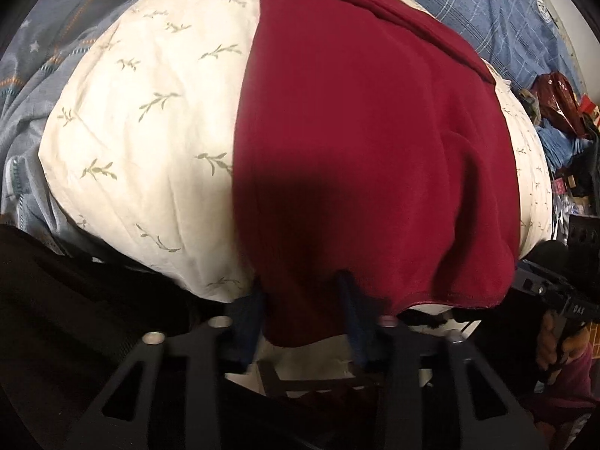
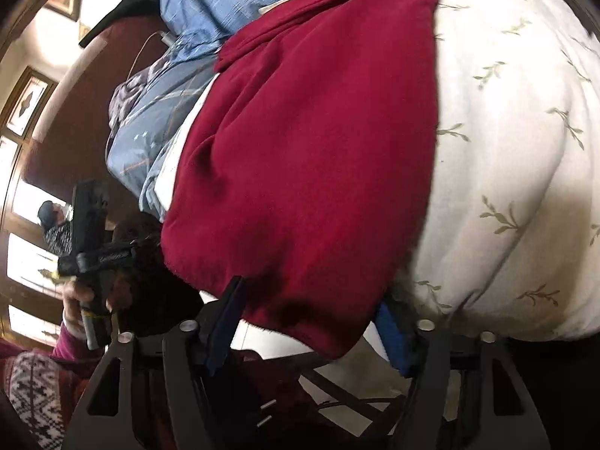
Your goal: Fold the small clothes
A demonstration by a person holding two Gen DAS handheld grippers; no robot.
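A dark red garment lies spread over a cream pillow with a leaf print. Its near hem hangs toward me. My left gripper stands at the garment's near left corner; the cloth fills the gap between its blue pads and puckers at the right one. In the right wrist view the same red garment covers the left part of the pillow. My right gripper straddles the near right corner, its pads set wide apart, the hem lying flat between them.
A blue checked quilt is bunched behind the pillow, also seen as the quilt in the right view. Clutter is piled at the far right. A hand holds the other tool's handle beside a dark wooden headboard.
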